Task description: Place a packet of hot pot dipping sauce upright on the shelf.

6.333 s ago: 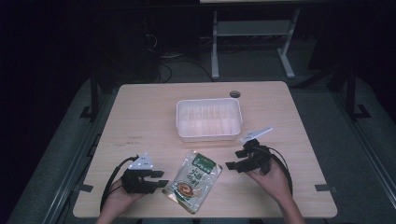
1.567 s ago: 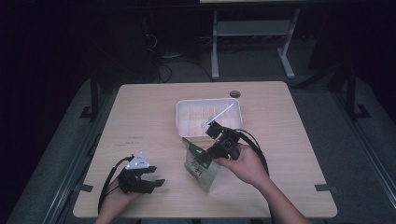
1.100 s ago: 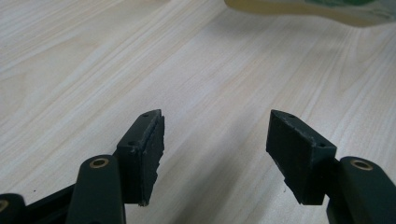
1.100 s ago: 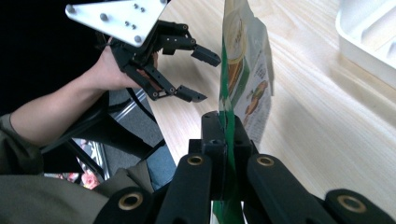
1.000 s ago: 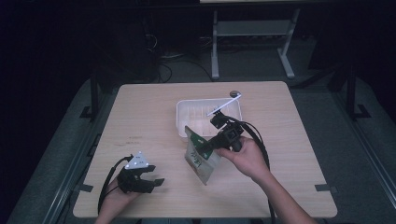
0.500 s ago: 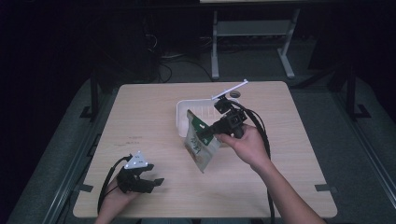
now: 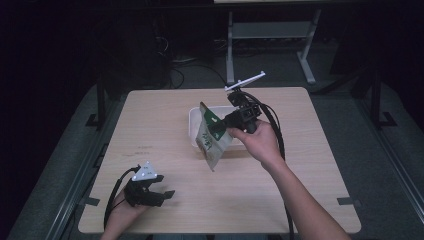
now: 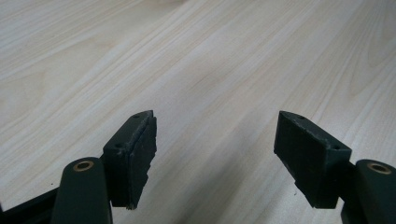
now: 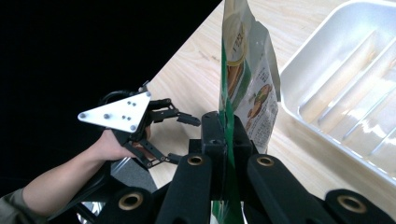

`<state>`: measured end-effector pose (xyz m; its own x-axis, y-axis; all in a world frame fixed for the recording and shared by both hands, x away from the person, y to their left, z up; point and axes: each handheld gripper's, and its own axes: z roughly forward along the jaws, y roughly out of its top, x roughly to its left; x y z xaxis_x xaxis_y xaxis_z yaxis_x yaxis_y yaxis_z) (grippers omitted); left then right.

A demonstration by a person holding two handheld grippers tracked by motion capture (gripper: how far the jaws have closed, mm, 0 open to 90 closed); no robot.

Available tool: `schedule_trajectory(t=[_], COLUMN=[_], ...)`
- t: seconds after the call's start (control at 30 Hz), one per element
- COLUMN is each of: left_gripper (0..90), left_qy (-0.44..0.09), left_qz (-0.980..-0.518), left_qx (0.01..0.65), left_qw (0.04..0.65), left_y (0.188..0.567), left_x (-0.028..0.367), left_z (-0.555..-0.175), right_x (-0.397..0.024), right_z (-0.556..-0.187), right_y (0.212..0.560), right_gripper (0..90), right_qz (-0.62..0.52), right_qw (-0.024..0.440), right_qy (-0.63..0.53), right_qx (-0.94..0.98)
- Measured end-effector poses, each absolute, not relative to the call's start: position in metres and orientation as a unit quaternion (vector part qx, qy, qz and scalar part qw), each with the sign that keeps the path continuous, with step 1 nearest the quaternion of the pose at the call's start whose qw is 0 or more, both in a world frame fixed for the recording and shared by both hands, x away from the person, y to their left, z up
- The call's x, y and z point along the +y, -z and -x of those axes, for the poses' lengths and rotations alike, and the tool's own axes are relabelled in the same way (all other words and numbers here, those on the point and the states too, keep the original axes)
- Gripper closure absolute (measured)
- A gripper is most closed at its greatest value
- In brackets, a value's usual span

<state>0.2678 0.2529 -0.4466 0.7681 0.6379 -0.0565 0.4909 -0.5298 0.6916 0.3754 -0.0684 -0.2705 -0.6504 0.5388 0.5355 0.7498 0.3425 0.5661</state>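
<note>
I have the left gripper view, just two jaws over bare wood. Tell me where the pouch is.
Observer: The pouch hangs off the table, pinched at its edge by the right gripper, whose jaws are shut on it.
Operator: Say what lies under it.
Observer: A white tray sits mid-table; in the high view the pouch hangs at its near left edge, the lower end over the wood.
Operator: Report anything in the tray.
Observer: In the right gripper view, the part of the tray seen holds nothing, only ribbed floor.
Operator: Place my gripper.
Observer: The left gripper rests near the table's front left corner. Its jaws have just been opening, with nothing between them.
</note>
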Motion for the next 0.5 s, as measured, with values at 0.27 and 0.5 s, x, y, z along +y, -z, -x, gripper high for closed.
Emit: schedule_trajectory(t=[0.27,0.5], left_gripper=[28.8,28.7], left_qy=[-0.105,-0.104], left_qz=[-0.866,-0.865], left_qx=[0.327,0.330], left_qw=[0.362,0.363], left_y=[0.446,0.446], left_x=[0.255,0.255], left_z=[-0.268,-0.268], right_x=[-0.066,-0.066], right_z=[-0.386,-0.394], right_y=[0.262,0.259], right_gripper=[89.9,89.9], right_qz=[0.416,0.427], right_qw=[0.114,0.109], right_qy=[0.416,0.422], right_qx=[-0.801,-0.792])
